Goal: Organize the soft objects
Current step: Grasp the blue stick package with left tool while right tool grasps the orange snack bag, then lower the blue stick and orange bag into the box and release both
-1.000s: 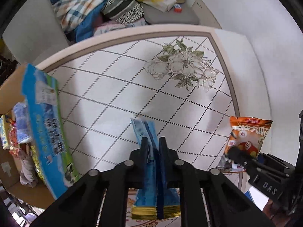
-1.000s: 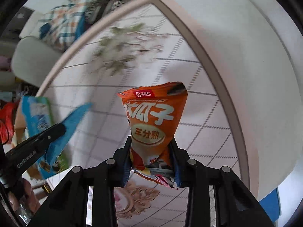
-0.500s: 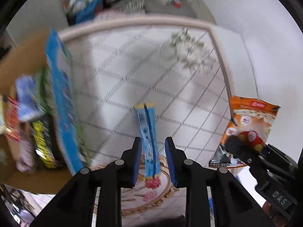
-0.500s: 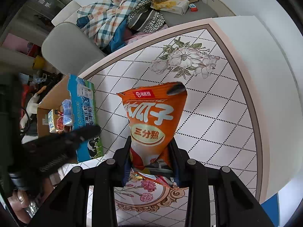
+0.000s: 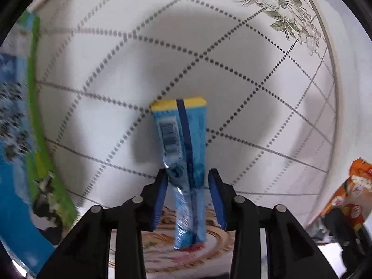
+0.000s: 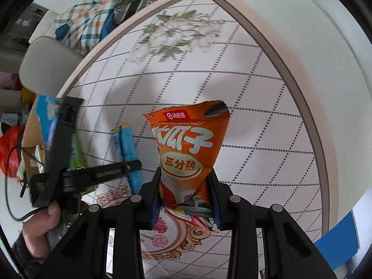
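Note:
A narrow blue snack packet [image 5: 183, 148] with a yellow end lies flat on the white patterned table [image 5: 232, 69]. My left gripper [image 5: 188, 181] is open, its jaws spread on either side of the packet without touching it. The packet [image 6: 125, 148] and the left gripper [image 6: 137, 164] also show in the right wrist view. My right gripper [image 6: 184, 181] is shut on an orange snack bag [image 6: 188, 144] and holds it upright above the table. The bag shows at the left wrist view's right edge [image 5: 348, 197].
A blue and green carton [image 5: 21, 139] stands at the table's left side, next to a cardboard box [image 6: 30, 144] with packets in it. A grey chair [image 6: 46, 65] with piled clothes [image 6: 93, 23] stands beyond the far edge.
My left gripper has opened wider and let go of the blue packet, which now lies on the table. The left camera has dropped closer to the table. The right gripper still holds the orange bag.

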Available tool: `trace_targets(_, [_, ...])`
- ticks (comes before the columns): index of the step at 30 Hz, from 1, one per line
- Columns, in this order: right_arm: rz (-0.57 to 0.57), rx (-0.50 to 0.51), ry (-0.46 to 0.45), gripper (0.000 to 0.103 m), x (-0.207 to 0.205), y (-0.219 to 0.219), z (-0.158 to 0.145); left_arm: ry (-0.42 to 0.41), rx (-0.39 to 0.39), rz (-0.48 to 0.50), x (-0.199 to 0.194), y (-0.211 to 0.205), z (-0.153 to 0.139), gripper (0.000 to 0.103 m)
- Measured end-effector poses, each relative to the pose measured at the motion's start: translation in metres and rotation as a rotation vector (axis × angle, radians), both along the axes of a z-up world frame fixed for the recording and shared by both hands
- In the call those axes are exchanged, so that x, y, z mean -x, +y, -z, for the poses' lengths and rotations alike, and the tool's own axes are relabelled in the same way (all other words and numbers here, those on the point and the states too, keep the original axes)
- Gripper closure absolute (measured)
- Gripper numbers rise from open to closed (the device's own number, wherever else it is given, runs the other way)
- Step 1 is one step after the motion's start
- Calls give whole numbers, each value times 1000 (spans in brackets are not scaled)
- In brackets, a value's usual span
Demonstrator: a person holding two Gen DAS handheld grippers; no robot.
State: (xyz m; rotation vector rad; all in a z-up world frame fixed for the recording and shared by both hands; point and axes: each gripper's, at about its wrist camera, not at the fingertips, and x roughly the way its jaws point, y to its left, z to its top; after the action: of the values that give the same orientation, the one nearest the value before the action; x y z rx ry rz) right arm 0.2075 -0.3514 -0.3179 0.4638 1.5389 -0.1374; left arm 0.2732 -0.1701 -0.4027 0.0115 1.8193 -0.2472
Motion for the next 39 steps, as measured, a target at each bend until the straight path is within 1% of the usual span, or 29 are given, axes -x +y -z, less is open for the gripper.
trace_targets(1, [1,2,2,66,1,-2,1,-19,-9,14,2,-2,-3,80])
trace_targets(2, [3,1,3,66,1,-4,2,-43,-20,24,5,-4,-8,85])
trace_targets(3, [4,0,3,66,2,-5,2,-59,-25,27,6,-4,-12,87])
trace_targets(5, [3,-2,-2,66,2,-5,1,-109,-7,21,10,-2,-31,88])
trace_targets(7, [-1,-13,-12,66,2,-4,-5,-163,25,10,15,2,-57,88])
trace_targets(8, [-4,-17,-20,66,2,-2,-8,-200,57,2,19,6,-78,88])
trace_targets(10, [-21,-27,-44,66,2,4,-21,-247,109,-23,26,17,-110,88])
trace_targets(11, [-28,-33,-54,66,2,7,-27,-282,149,-37,31,25,-134,88])
trace_targets(12, [-39,-41,-68,66,2,12,-35,-306,170,-51,30,30,-149,88])
trace_targets(15, [-84,-64,-113,66,3,33,-63,-395,224,-93,35,58,-205,88])
trace_targets(18, [-136,-94,-163,66,0,63,-91,-463,239,-139,31,93,-245,88])
trace_targets(20, [-175,-117,-195,66,-3,89,-108,-498,230,-175,31,124,-265,88])
trace_targets(23, [-244,-145,-233,66,-9,134,-128,-520,195,-228,35,176,-282,88])
trace_targets(24, [-267,-149,-242,66,-11,151,-132,-530,164,-250,34,197,-283,88])
trace_targets(26, [-302,-153,-254,66,-18,182,-135,-543,107,-311,30,238,-276,88])
trace_targets(28, [-329,-151,-259,66,-24,213,-133,-538,72,-383,31,272,-268,88])
trace_targets(30, [-357,-133,-258,66,-32,245,-127,-512,53,-484,26,314,-249,88])
trace_targets(31, [-366,-121,-253,66,-35,257,-123,-494,44,-533,25,335,-238,88])
trace_targets(33, [-386,-100,-230,66,-42,284,-109,-455,27,-599,25,364,-214,88])
trace_targets(34, [-391,-89,-217,66,-45,293,-101,-439,21,-611,26,375,-206,88])
trace_targets(35, [-397,-80,-200,66,-48,303,-93,-410,8,-633,26,389,-191,88])
trace_targets(37, [-401,-60,-161,66,-52,318,-72,-371,-9,-656,28,405,-174,88])
trace_targets(39, [-407,-34,-131,66,-56,330,-56,-323,-29,-678,29,417,-150,88])
